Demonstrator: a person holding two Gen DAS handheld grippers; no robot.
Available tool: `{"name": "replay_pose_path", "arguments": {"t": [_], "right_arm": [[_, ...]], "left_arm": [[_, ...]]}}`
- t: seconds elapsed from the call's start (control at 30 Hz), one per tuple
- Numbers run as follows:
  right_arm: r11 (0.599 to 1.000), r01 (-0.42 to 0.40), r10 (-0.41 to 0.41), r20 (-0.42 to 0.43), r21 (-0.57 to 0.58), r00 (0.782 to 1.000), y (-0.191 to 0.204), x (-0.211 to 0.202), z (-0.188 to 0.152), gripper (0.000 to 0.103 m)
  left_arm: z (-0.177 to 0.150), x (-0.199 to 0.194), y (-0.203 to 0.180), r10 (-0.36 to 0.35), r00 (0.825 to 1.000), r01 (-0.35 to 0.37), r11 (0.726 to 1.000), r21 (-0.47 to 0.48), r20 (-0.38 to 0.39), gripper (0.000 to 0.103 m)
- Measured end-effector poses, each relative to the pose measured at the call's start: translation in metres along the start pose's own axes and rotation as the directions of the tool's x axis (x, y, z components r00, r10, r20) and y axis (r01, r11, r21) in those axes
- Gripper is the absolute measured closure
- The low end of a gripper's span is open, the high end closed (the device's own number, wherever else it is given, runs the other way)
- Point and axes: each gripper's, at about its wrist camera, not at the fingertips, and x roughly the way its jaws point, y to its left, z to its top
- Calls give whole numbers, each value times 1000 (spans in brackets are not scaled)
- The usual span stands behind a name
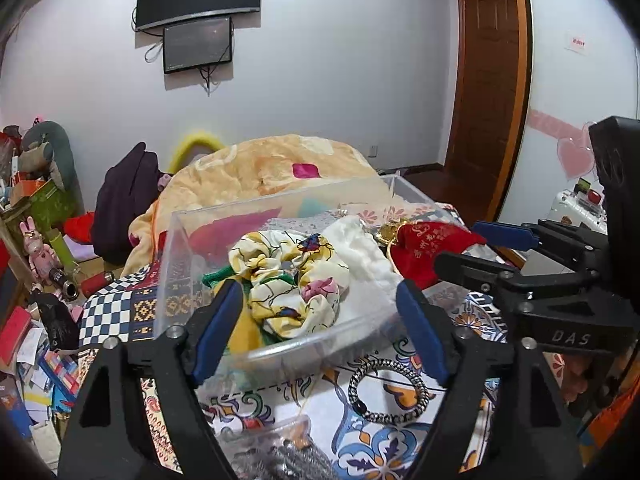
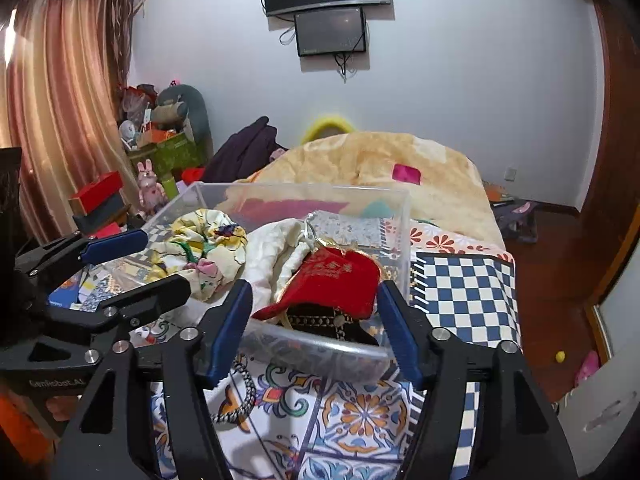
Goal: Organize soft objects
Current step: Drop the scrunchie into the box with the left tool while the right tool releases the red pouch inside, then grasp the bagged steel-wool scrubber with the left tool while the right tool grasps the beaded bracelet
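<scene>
A clear plastic box [image 1: 176,240] stands on the patterned cloth [image 1: 360,440] of the bed. It holds a floral yellow-white scrunchie [image 1: 292,284], a white cloth pouch [image 1: 360,252] and a red velvet pouch [image 1: 424,240]. My left gripper [image 1: 320,332] is open and empty at the box's near rim, in front of the scrunchie. My right gripper [image 2: 316,324] is open and empty at the box's near rim, with the red pouch [image 2: 332,280] just beyond it. The scrunchie [image 2: 200,248] and white pouch [image 2: 276,252] lie to its left.
A black-and-white braided hair band [image 1: 384,392] lies on the cloth before the box; it also shows in the right wrist view [image 2: 244,392]. A second clear container [image 1: 276,452] sits at the bottom. An orange blanket [image 1: 280,168] is heaped behind. Clutter [image 1: 36,280] lines the left side.
</scene>
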Motion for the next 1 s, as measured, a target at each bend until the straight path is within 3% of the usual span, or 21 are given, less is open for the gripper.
{"name": "replay_pose_path", "arguments": {"t": [0.1,0.17,0.23,0.37,0.73,1.0], "right_arm": [[1000,-1,1,19,-4,1000,-1,-9,1,40],[1000,-4,4,43,-6,999,-1,-19,2,32],[1000,-9,10,61,-7,998,2,-24,1,26],[999,-27,28,71,-17,997,8,-32,-5,25],[995,-94,92,-42,-41,995,28,-5,-35,24],[986,-150,135,-185,-66,973,50,31,-52,24]], "left_arm": [[1,-13,3,3,1000,-3,1000,-11,24,15],[1,-24,6,13,999,-12,1000,-18,48,8],[-1,-33,7,23,998,-22,1000,-17,65,5],[-13,-40,10,24,998,-23,1000,-20,51,3],[-67,-27,33,24,995,-33,995,-93,-97,3],[-96,-19,38,2,984,-23,993,-117,-179,3]]}}
